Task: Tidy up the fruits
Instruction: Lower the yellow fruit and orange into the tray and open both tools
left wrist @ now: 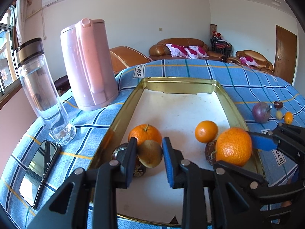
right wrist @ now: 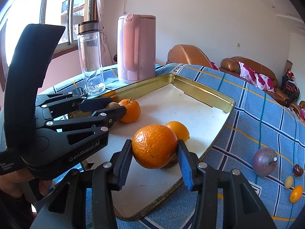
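A gold-rimmed tray (left wrist: pixel 124 106) with a white floor lies on the blue checked cloth. My left gripper (left wrist: pixel 149 153) is shut on a brown kiwi (left wrist: pixel 150 153) over the tray's left side, beside a stemmed orange (left wrist: pixel 144 133) and a dark fruit (left wrist: pixel 119 150). My right gripper (right wrist: pixel 155 149) is shut on a large orange (right wrist: pixel 154 146), also seen in the left wrist view (left wrist: pixel 234 146). It is just above the tray (right wrist: pixel 209 97), over a dark fruit (right wrist: pixel 169 165) and next to a smaller orange (right wrist: pixel 179 129).
A pink kettle (left wrist: pixel 87 64), a clear bottle (left wrist: pixel 42 95) and a phone (left wrist: pixel 38 173) stand left of the tray. On the cloth to the right lie a purple fruit (right wrist: pixel 264 164), a dark red fruit (right wrist: pixel 297 169), a small yellow fruit (right wrist: pixel 288 181) and a kumquat (right wrist: pixel 295 193).
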